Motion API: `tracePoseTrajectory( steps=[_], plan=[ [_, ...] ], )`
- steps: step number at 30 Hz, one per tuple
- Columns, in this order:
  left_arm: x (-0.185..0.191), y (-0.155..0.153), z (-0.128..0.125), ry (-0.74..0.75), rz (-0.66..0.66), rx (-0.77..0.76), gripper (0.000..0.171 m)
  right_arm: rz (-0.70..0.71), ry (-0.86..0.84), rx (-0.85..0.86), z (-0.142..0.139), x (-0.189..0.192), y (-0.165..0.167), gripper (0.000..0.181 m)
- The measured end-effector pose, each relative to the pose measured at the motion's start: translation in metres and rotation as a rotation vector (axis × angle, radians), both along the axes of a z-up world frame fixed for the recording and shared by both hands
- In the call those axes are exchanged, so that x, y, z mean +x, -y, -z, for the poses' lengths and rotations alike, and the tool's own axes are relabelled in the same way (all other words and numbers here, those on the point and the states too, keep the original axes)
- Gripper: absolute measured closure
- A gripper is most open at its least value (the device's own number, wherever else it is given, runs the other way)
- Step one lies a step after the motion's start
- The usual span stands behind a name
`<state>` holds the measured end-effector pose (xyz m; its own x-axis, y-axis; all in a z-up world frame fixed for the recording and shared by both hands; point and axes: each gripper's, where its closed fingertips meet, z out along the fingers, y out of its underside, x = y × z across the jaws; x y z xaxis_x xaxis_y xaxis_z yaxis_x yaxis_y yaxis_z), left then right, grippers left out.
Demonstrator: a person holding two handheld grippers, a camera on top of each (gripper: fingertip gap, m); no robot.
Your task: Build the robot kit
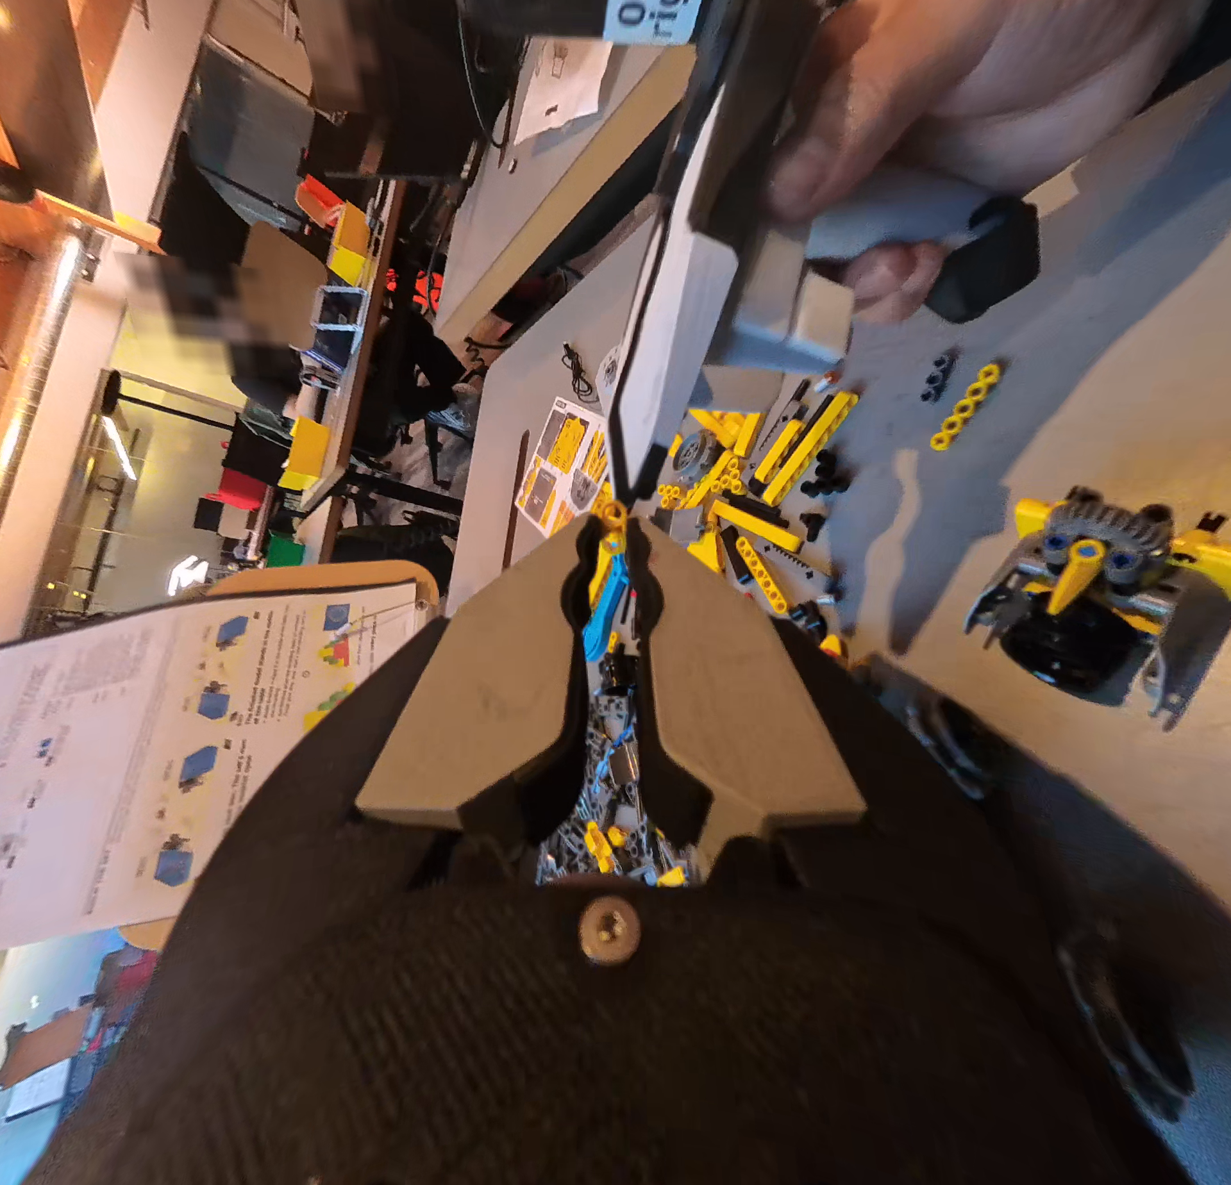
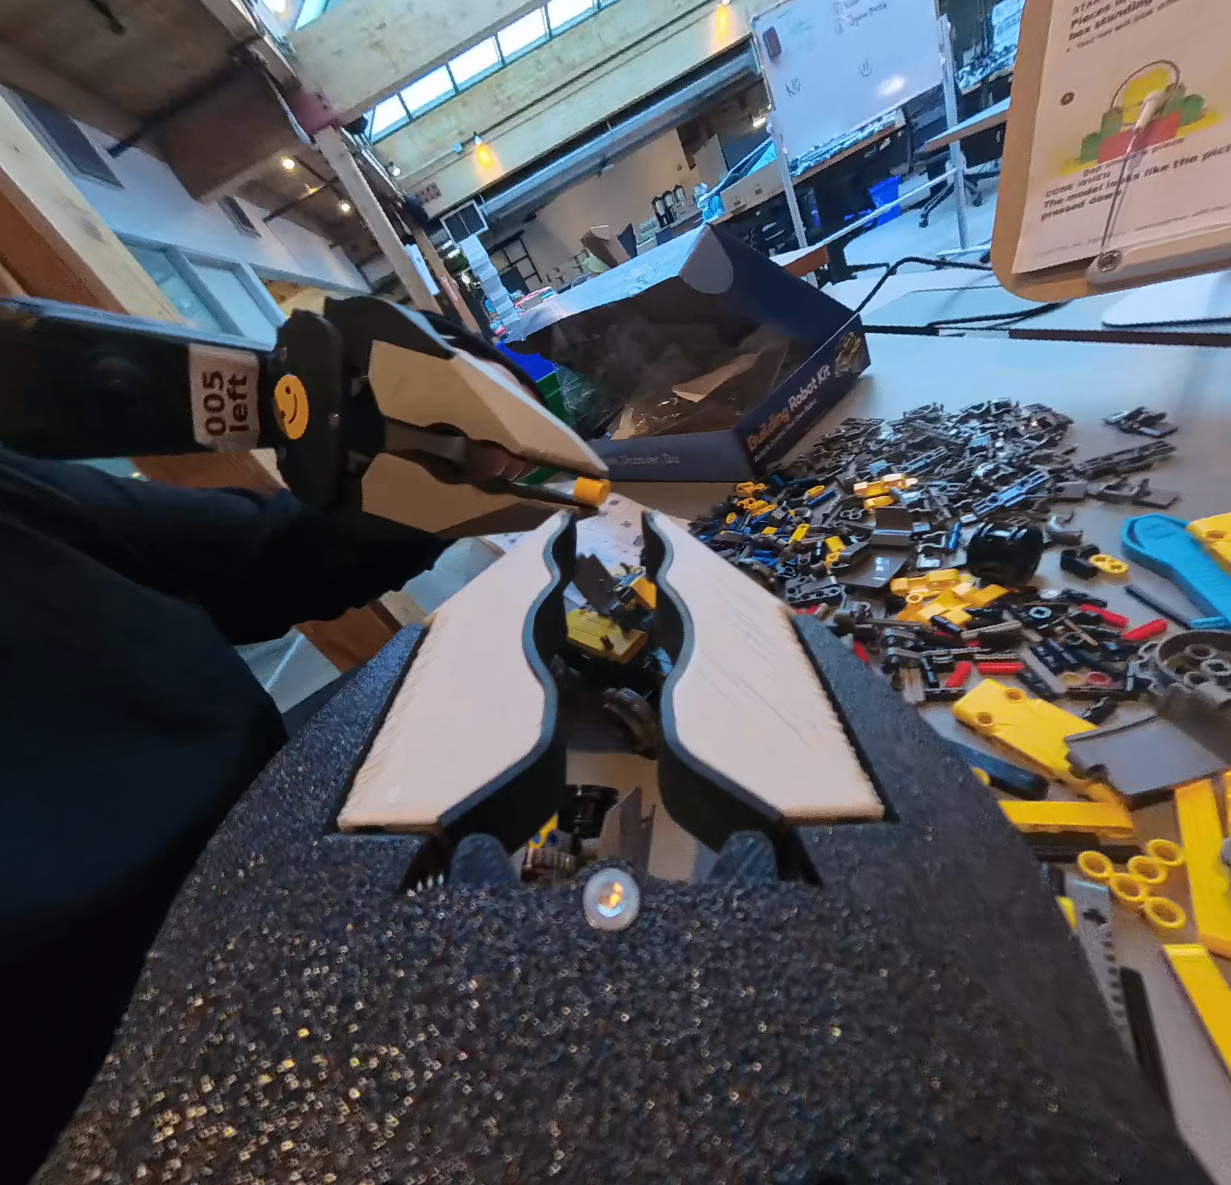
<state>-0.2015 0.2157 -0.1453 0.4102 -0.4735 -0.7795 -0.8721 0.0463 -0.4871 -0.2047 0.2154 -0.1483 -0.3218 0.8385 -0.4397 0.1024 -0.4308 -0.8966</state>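
The left gripper (image 1: 619, 520) with tan, wavy-edged fingers is squeezing a thin black rod with a small yellow round piece (image 2: 592, 491) on its tip, held up over the grey table (image 2: 932, 380). The right gripper (image 2: 609, 524) is pointing just under that yellow piece, its fingers a little apart and holding nothing. A person's bare hand (image 1: 986, 88) is gripping its handle. A big heap of small black, yellow and blue plastic building pieces (image 2: 932, 554) is lying close by, beside a dark blue cardboard box (image 2: 733, 380).

White printed label (image 2: 223, 402) on black left gripper (image 2: 591, 482), lettered dark blue cardboard box (image 2: 809, 414), handwritten whiteboard (image 2: 846, 54), printed white instruction sheet (image 2: 1126, 121) on wooden clipboard (image 2: 1004, 221).
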Motion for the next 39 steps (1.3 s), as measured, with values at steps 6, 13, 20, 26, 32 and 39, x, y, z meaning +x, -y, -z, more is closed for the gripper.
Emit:
tracePoseTrajectory(
  steps=[6, 13, 20, 26, 32, 39],
  plan=[
    [0.015, 0.005, 0.0, -0.058, 0.003, 0.023, 0.167, -0.015, -0.001, 0.007, -0.005, 0.01, 0.009, 0.163],
    [0.024, 0.01, 0.01, -0.081, 0.006, 0.002, 0.167, -0.049, 0.028, -0.006, 0.001, 0.019, 0.018, 0.173],
    [0.012, 0.029, 0.032, 0.208, -0.1, -0.207, 0.157, 0.18, 0.369, 0.419, 0.073, 0.056, -0.017, 0.174],
    [-0.004, 0.075, 0.065, 0.457, -0.186, -0.334, 0.157, 0.208, 0.564, 0.534, 0.125, 0.098, -0.019, 0.174],
    [-0.003, 0.111, 0.089, 0.577, -0.206, -0.406, 0.157, 0.181, 0.667, 0.583, 0.146, 0.102, -0.017, 0.173],
    [-0.008, 0.135, 0.095, 0.738, -0.216, -0.427, 0.156, 0.194, 0.708, 0.575, 0.151, 0.109, -0.022, 0.163]
  ],
)
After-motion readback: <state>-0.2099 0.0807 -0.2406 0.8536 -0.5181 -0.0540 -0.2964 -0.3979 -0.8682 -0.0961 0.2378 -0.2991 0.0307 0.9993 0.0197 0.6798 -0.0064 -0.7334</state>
